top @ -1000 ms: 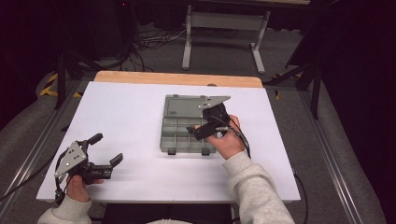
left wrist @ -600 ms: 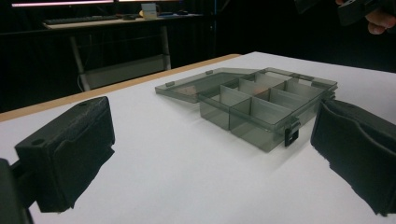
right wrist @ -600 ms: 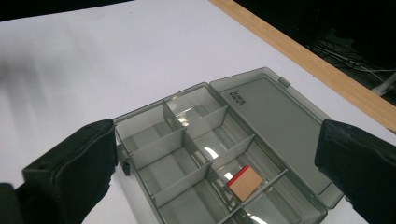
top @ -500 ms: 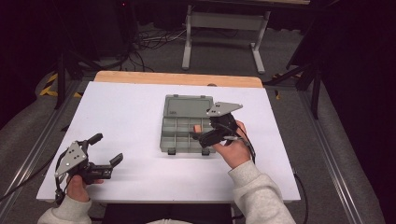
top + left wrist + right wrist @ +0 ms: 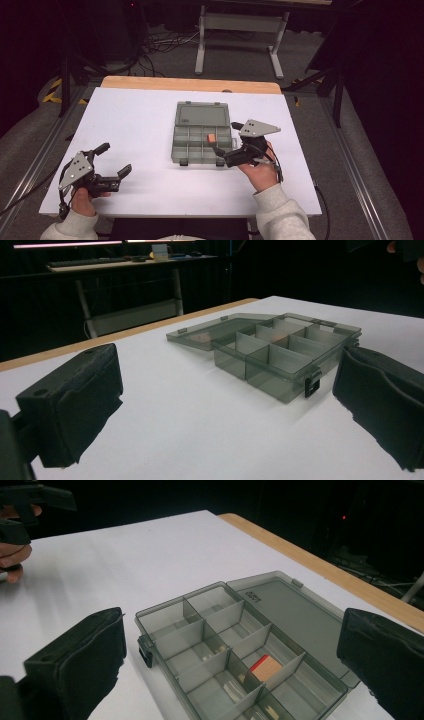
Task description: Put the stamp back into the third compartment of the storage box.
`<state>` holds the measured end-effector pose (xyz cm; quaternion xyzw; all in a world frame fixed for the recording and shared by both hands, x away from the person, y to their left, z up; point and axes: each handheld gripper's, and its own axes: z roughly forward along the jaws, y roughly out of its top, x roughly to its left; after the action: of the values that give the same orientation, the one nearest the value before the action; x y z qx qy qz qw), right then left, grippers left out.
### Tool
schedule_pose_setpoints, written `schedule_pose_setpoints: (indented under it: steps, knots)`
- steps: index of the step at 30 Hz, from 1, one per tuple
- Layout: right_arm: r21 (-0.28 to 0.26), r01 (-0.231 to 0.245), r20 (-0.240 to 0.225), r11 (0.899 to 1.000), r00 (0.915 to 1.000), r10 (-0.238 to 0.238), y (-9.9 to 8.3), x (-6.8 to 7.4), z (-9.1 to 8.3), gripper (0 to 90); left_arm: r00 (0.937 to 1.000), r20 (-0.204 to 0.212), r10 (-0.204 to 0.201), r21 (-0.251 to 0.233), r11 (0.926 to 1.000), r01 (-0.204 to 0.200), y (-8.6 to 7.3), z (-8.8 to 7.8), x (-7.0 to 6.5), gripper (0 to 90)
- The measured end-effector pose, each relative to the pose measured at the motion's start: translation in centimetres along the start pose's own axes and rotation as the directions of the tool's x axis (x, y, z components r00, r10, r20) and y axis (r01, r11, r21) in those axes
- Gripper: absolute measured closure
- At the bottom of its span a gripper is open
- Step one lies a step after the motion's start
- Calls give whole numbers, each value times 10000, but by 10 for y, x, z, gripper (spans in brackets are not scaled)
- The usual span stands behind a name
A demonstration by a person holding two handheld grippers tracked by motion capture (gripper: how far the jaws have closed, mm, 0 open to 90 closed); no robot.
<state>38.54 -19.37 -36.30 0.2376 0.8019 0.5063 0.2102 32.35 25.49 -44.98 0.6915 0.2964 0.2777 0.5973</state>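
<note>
Right gripper (image 5: 224,151) held low at near right corner of translucent grey organizer box (image 5: 200,134), jaws spread, empty. Small orange block (image 5: 211,138) in right-side compartment. Left gripper (image 5: 114,161) spread, well apart.

The organizer box (image 5: 240,650) ahead of the right gripper (image 5: 226,150) is smoky translucent plastic, smooth and slightly glossy, its thin dividers catching pale glints; the open lid (image 5: 295,615) beyond has the same sheen. In one compartment lies a small block (image 5: 264,667), matt tan like wood or cork with a red edge. The right gripper's jaw pads look like matt black foam, rough and torn at the edges, and so do the left gripper's (image 5: 220,405). A flat grey plate (image 5: 258,129) on top of the right gripper looks like dull metal. The bench (image 5: 140,120) under both grippers is matt white, smooth, with a bare wooden strip (image 5: 190,84) along the far edge.
</note>
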Motion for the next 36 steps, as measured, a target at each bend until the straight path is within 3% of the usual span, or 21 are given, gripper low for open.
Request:
schedule_pose_setpoints:
  steps: [17, 36]
  knots:
    - [-931, -613, 70, 9938, 9980, 622, -43, 0, -25, 0, 10000, 7, -9, -12, 10000, 9, 0, 0, -1, 5]
    - [-1760, -720, 264, 9818, 9966, 778, -91, 2, -36, 0, 10000, 8, -59, -127, 9999, 59, 0, 0, -1, 5]
